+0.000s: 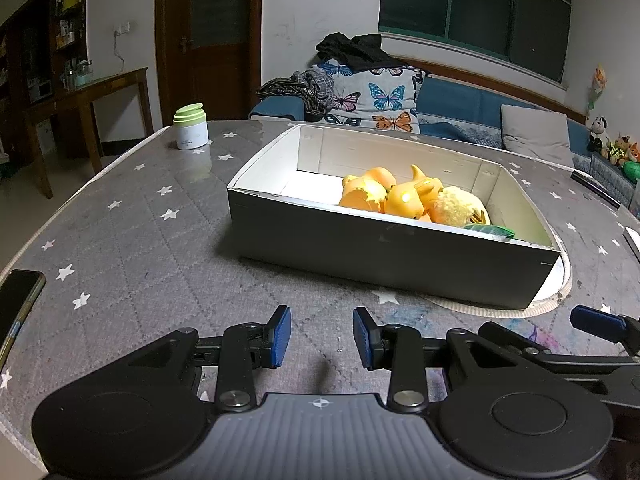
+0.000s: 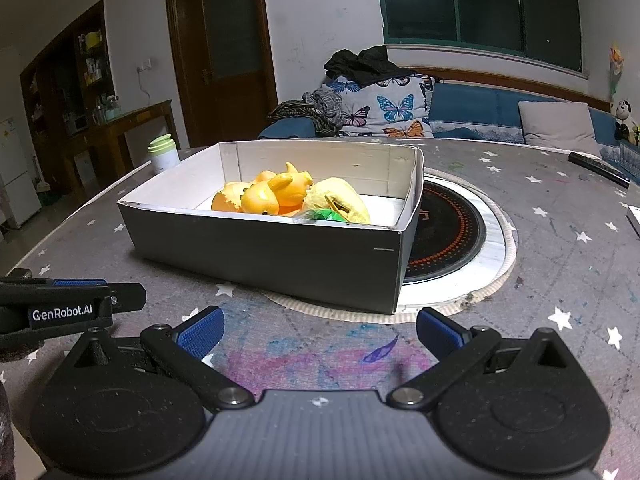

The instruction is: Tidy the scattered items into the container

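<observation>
A grey cardboard box (image 1: 384,256) with white inner walls stands on the star-patterned table; it also shows in the right wrist view (image 2: 260,256). Inside lie several orange toy animals (image 1: 384,194), a yellow plush toy (image 1: 460,206) and a green item (image 1: 490,231); the right wrist view shows the orange toys (image 2: 268,196), the plush (image 2: 340,200) and the green item (image 2: 326,215). My left gripper (image 1: 322,338) is open and empty, low over the table in front of the box. My right gripper (image 2: 320,334) is wide open and empty, near the box's right front corner.
A white jar with a green lid (image 1: 191,127) stands at the table's far left. A phone (image 1: 18,304) lies at the left edge. A round induction hob (image 2: 452,236) sits partly under the box. A dark remote (image 2: 596,168) lies far right. A sofa with cushions stands behind.
</observation>
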`<state>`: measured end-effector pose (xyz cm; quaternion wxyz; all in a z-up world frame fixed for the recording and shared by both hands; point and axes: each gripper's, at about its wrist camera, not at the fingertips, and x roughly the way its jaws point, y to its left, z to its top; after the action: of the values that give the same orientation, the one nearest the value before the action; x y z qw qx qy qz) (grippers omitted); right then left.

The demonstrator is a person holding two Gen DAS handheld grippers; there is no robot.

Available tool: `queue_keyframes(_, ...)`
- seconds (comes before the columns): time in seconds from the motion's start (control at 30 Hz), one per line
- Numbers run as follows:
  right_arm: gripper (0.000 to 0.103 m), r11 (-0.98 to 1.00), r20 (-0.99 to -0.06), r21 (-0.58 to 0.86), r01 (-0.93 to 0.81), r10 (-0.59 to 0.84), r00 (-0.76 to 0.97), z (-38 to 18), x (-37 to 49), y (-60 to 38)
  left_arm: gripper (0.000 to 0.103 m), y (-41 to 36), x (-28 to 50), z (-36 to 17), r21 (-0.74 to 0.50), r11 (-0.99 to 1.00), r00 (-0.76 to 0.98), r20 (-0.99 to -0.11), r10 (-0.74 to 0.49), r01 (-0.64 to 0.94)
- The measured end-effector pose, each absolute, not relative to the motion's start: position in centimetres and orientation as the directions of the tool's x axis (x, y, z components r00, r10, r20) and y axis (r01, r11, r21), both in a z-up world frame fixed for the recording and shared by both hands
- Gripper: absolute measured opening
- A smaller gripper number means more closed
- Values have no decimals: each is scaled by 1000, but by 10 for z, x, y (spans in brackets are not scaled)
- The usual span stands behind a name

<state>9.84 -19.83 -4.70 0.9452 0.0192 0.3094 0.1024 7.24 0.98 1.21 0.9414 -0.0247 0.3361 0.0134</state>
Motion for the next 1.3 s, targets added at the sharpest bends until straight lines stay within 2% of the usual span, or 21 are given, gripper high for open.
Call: queue_keyframes(1.3,103,981,-583,85,-173,189,790,-50,104,-193,35,5,75,8,9,998,797,-602,51,-57)
